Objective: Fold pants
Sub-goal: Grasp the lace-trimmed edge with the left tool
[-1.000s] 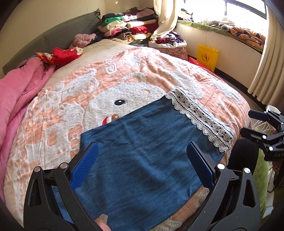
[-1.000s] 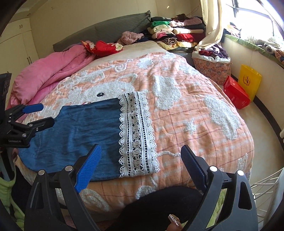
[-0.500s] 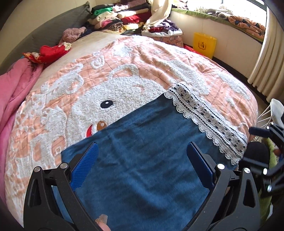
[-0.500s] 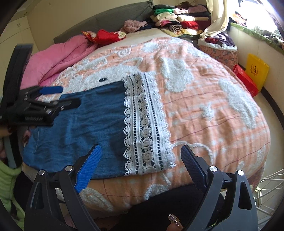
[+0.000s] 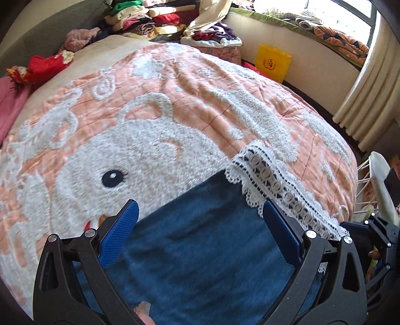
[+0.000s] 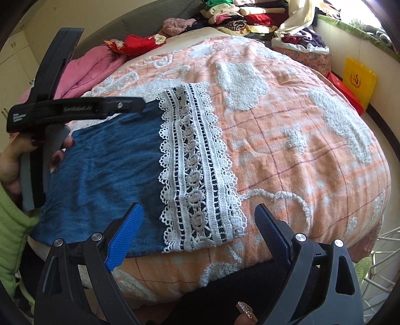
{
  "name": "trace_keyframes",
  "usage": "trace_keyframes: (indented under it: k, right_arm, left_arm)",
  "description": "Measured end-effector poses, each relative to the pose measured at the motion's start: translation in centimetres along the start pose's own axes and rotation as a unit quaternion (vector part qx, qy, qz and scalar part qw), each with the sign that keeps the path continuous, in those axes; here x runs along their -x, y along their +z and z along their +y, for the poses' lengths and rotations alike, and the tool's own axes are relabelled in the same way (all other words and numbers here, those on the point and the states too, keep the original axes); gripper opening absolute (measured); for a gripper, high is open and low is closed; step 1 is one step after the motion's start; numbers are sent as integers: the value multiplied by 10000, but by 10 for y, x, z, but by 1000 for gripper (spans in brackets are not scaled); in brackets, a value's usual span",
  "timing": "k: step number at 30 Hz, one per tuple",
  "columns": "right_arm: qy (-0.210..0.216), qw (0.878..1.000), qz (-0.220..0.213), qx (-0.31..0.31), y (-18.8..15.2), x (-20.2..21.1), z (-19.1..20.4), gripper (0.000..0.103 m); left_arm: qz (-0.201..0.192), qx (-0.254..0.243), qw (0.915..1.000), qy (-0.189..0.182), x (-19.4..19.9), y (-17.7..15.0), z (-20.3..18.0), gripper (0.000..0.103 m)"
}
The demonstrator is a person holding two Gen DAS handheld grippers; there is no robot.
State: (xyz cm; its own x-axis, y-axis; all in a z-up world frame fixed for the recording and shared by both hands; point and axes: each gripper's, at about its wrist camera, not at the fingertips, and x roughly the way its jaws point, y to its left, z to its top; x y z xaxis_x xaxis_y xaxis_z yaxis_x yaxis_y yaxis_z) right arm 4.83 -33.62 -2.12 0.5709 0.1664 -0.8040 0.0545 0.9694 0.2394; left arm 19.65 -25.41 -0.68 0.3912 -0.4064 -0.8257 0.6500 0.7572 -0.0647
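Blue pants point(image 6: 105, 162) laid flat near front edge of bed point(image 6: 287, 140), on peach blanket with white fleecy animal pattern. White lace hem point(image 6: 197, 175) turned toward right side of pants. Left gripper point(image 5: 200, 232) held spread wide over blue fabric, nothing clamped. Right gripper point(image 6: 197, 227) likewise spread wide, positioned over lace hem at near edge, nothing gripped. Stacked clothes point(image 6: 240, 17) seen at far end of bed.
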Motion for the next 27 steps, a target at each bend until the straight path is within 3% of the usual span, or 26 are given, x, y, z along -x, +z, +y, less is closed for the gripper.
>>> trace_keyframes:
  k: [7,9,11,12,14,16,25,27]
  right_arm:
    - [147,9997,171,-134,2,-12,-3,90]
    - [175,9995,193,-177,3,-15,-4,91]
    - [251,9993,186,-204,4,-16,-5,91]
    - [287,9992,173,-208,4,-17,-5,91]
    - [357,9991,124,-172,5,-16,-4,82]
    - [319,9994,51,-121,4,-13,-2,72]
    - [621,9977,120,-243,13,-29,-2,70]
    - [770,9963,62,-374,15,-29,-7,58]
  left_arm:
    - [153,-139,9994,-285,-31,10,-6,89]
    - [300,-157,9989,-329,-43,12,-5,78]
    - [318,-171,9987,-369,-47,12,-5,75]
    - [313,-202,9986,-388,-47,12,-6,69]
    - [303,-289,9980,-478,-43,11,-9,58]
    - [303,-390,9976,-494,-39,11,-12,54]
    - [231,-173,9973,-682,-47,13,-7,53]
    - [189,-227,9973,-678,-45,12,-10,37]
